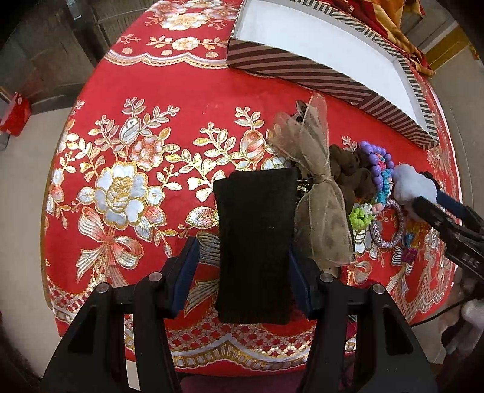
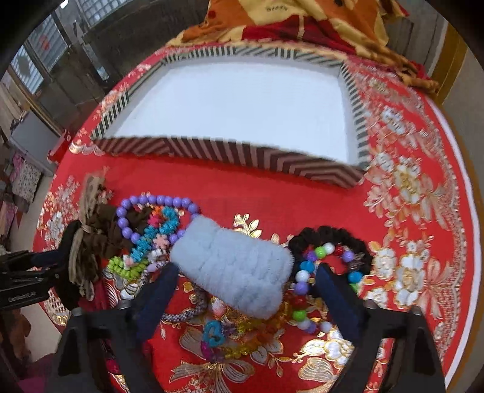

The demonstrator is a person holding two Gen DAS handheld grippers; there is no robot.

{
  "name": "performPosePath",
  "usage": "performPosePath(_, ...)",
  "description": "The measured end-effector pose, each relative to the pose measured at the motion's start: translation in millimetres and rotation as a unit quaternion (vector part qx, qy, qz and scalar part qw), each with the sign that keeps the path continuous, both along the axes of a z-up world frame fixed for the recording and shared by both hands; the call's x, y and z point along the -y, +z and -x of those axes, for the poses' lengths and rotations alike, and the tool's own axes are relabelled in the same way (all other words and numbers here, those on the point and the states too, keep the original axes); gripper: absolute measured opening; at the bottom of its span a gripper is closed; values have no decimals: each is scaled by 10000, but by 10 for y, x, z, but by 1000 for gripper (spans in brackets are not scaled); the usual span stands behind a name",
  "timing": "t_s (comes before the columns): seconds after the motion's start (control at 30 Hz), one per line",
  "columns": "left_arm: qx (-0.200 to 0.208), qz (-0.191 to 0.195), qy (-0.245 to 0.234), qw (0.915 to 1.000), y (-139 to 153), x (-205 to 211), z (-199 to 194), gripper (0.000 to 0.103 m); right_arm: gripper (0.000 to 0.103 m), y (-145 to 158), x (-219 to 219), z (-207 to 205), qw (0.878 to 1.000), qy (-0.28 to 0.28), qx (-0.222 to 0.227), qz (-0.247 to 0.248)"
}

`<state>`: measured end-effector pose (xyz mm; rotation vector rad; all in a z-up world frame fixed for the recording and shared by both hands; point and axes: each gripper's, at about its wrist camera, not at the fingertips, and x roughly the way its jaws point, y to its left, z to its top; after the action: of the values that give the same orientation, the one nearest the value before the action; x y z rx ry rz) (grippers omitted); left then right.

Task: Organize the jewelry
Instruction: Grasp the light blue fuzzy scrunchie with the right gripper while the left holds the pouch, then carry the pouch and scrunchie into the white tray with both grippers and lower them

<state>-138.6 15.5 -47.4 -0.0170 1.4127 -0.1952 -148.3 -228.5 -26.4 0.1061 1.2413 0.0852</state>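
Observation:
A black fuzzy oblong piece [image 1: 255, 229] lies on the red tablecloth [image 1: 136, 84] between the fingers of my left gripper [image 1: 242, 248]. The right pad touches its edge, while a strip of cloth shows at the left pad, so the gripper is open. A pale blue fluffy band [image 2: 233, 266] sits on the jewelry pile between the fingers of my right gripper [image 2: 247, 267]. This gripper is open too, with a clear gap at its right pad. The striped box [image 2: 230, 151] with a white inside stands behind the pile.
Around the pile lie a beige gauze bow [image 1: 320, 193], a brown scrunchie [image 1: 348, 169], a purple bead bracelet [image 2: 157, 201], a black scrunchie [image 2: 329, 234] and a coloured bead bracelet [image 2: 305, 272]. Folded patterned fabric [image 2: 302, 21] sits behind the box. The table edge runs close in front.

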Motion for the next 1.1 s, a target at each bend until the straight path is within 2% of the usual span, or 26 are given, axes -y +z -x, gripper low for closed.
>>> performPosePath(0.07, 20, -16, -32, 10000, -7, 10, -2, 56, 74, -37, 14, -4, 10000, -27, -12, -55)
performPosePath(0.17, 41, 28, -31, 10000, -4, -1, 2, 55, 55, 14, 39, 22, 9998, -14, 103, -157)
performPosePath(0.2, 45, 66, -18, 10000, 6, -11, 0, 53, 45, 32, 54, 32, 9997, 17, 132, -223)
performPosePath(0.23, 57, 123, -1, 9999, 17, -35, 5, 38, 38, 50, 68, 41, 9995, 46, 154, -289)
performPosePath(0.27, 50, 175, 0, 9998, 30, -50, 9, 30, 37, 68, 91, 55, 9993, 44, 167, -322)
performPosePath(0.33, 68, 227, -9, 9997, 56, -75, 4, 23, 32, 101, 120, 85, 9991, 36, 210, -360)
performPosePath(0.43, 226, 253, -30, 9994, 142, -111, 3, 15, 32, 209, 185, 147, 9983, -39, 321, -487)
performPosePath(0.77, 574, 474, 138, 9971, 530, -266, -79, 13, 32, 681, 304, 212, 9937, -136, 804, -775)
performPosePath(1.1, 875, 596, 266, 9940, 808, -228, -287, 13, 32, 756, 430, 2, 9843, -504, 836, -1470)
